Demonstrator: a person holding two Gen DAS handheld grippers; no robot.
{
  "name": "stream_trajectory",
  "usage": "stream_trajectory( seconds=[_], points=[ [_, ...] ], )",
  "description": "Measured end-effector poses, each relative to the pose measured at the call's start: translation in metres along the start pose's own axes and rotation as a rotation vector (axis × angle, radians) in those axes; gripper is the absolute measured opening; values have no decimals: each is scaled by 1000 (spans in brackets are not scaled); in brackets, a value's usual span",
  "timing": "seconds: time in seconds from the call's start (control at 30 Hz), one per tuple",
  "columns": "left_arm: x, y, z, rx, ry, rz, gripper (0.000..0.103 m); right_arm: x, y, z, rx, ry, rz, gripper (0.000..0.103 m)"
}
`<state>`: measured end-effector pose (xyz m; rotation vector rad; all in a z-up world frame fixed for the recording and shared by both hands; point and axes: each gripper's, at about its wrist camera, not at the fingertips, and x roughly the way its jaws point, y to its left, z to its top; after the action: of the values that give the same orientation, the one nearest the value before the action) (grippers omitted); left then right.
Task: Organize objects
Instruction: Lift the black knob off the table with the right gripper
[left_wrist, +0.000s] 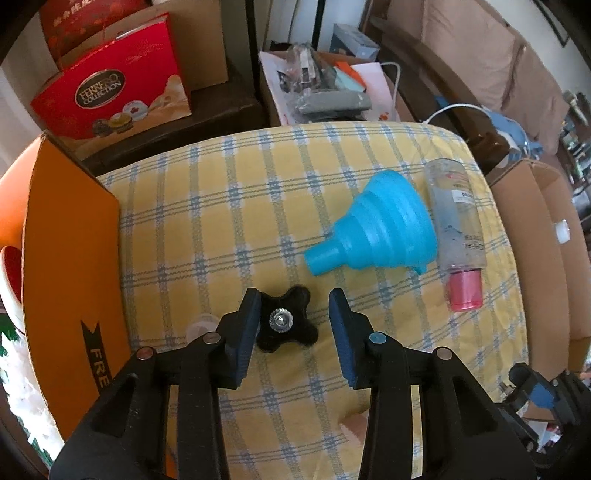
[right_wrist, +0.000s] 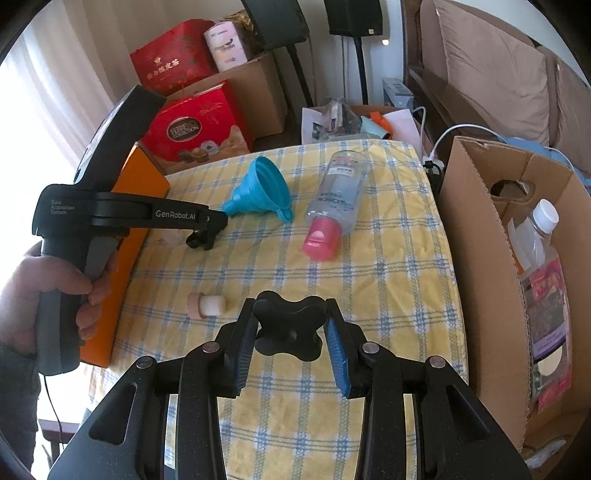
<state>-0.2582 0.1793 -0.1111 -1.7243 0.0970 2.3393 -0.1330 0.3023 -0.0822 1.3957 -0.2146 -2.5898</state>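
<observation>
Right gripper (right_wrist: 291, 332) is clamped on 1 black star-shaped plastic knob (right_wrist: 290, 328); left gripper (left_wrist: 293, 321) hangs unclenched around another black knob (left_wrist: 286, 325) near the yellow checked tabletop's (left_wrist: 221, 221) front edge.

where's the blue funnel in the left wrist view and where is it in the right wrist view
Left wrist view: blue funnel lies right of centre on the checked cloth, spout pointing lower left.
Right wrist view: blue funnel lies upper centre-left, just beyond the left tool's tip.
Shared landmark: the clear bottle with a pink cap lies just right of the funnel in both.
</observation>
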Motion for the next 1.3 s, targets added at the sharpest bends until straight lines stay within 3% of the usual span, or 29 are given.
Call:
stream_trajectory(
  seconds=[0.2, 0.27, 0.53, 0.63, 0.73, 0.97, 1.3],
  points=[
    [-7, 0, -2, -4, -30, 9, 36, 2, 0, 0, 4, 5, 4, 36],
    [-10, 1, -3, -3, -45, 26, 43, 2, 0, 0, 3, 7, 5, 36],
    [6, -4, -6, 17, 3, 39, 45, 3, 0, -1, 8, 8, 7, 36],
    [11, -8, -6, 30, 6, 43, 42, 4, 1, -2, 4, 11, 7, 36],
    [11, -12, -7, 47, -15, 58, 34, 4, 1, -1, 1, 13, 5, 36],
    [0, -12, -16, 57, -43, 16, 34, 1, 4, 2, -3, 1, 5, 36],
    [-61, -16, -42, 73, -140, -97, 34, -18, 16, 9, -16, -31, -2, 36]
  ],
)
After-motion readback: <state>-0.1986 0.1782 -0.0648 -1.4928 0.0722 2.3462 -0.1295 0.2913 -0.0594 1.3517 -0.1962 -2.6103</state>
